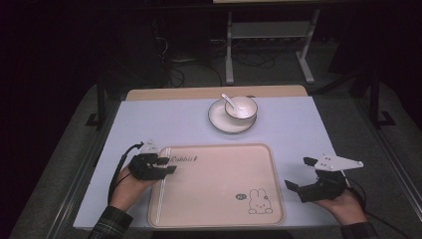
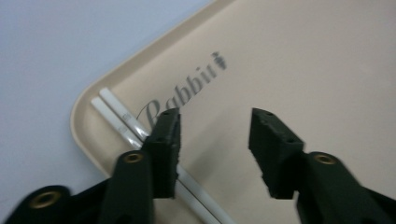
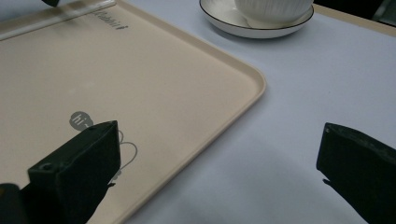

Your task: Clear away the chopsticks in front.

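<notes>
The left gripper (image 1: 166, 165) is hovering with jaws released over the tray (image 1: 259, 154), at its left edge, where the white chopsticks (image 2: 122, 122) are lying; grasping them appears to be the step in hand, requiring descent and closure. The right gripper (image 1: 300, 175) is waiting unclenched beside the tray's right edge, while beyond its far edge the plate (image 1: 219, 122) is holding a bowl (image 1: 243, 105) containing a spoon (image 1: 228, 100).

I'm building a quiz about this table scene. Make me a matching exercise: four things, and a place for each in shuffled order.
Things:
1. chopsticks
2. bowl
3. spoon
4. rabbit drawing

Places:
A. on the saucer
B. inside the bowl
C. along the tray's left edge
D. tray's near right corner

Pairs: 1-C, 2-A, 3-B, 4-D
</notes>
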A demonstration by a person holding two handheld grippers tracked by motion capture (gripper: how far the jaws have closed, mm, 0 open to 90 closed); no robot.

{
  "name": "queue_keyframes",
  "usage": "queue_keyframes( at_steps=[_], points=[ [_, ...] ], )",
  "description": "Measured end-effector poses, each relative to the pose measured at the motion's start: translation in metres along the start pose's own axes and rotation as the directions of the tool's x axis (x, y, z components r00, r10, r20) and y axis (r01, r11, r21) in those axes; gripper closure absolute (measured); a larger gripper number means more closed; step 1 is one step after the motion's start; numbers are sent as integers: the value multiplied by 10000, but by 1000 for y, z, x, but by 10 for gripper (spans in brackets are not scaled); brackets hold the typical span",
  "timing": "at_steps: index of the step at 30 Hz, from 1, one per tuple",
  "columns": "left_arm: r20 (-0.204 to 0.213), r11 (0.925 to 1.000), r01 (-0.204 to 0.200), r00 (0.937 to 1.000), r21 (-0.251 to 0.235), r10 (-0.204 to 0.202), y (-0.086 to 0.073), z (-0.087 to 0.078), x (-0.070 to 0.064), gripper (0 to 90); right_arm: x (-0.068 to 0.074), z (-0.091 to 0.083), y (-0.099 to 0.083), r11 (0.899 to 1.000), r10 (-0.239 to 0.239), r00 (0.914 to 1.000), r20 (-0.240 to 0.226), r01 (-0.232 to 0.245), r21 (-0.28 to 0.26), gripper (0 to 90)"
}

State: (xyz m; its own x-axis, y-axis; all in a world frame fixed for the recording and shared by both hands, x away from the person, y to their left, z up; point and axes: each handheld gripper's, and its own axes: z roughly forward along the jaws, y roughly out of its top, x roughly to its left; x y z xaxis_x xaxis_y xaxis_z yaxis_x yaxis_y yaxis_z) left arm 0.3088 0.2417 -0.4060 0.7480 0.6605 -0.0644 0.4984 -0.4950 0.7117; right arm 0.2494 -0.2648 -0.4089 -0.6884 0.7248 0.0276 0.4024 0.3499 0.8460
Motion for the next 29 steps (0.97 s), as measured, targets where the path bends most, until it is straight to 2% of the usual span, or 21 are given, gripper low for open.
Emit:
queue_keyframes(
  at_steps=[3, 5, 9, 12, 18, 21, 29],
  points=[
    [108, 9980, -252, 9996, -582, 258, -2, -13, -3, 387, 0, 0, 0, 10000, -6, 10000, -9, 6, -35, 0],
    [-19, 9955, -363, 9993, -872, 363, -5, -21, -5, 321, 1, 0, 1, 10000, -29, 10000, -19, 29, -65, 0],
    [-256, 9914, -597, 9980, -1166, 571, -13, -33, -9, 205, 1, 0, 1, 9999, -20, 10000, -50, 19, -102, 0],
    [-381, 9898, -691, 9972, -1242, 649, -20, -41, -11, 161, 1, -1, 1, 9999, -3, 10000, -47, 2, -151, 0],
    [-566, 9886, -813, 9956, -1266, 746, -39, -55, -15, 145, 1, -2, 1, 9998, 12, 10000, -41, -12, -204, 0],
    [-613, 9905, -701, 9961, -1180, 631, -49, -59, -15, 145, 1, -2, 1, 9998, -9, 10000, -43, 8, -193, 0],
    [-654, 9911, -601, 9965, -1191, 526, -52, -59, -11, 146, 2, -2, 1, 9998, 8, 10000, -36, -9, -211, 0]
  ],
)
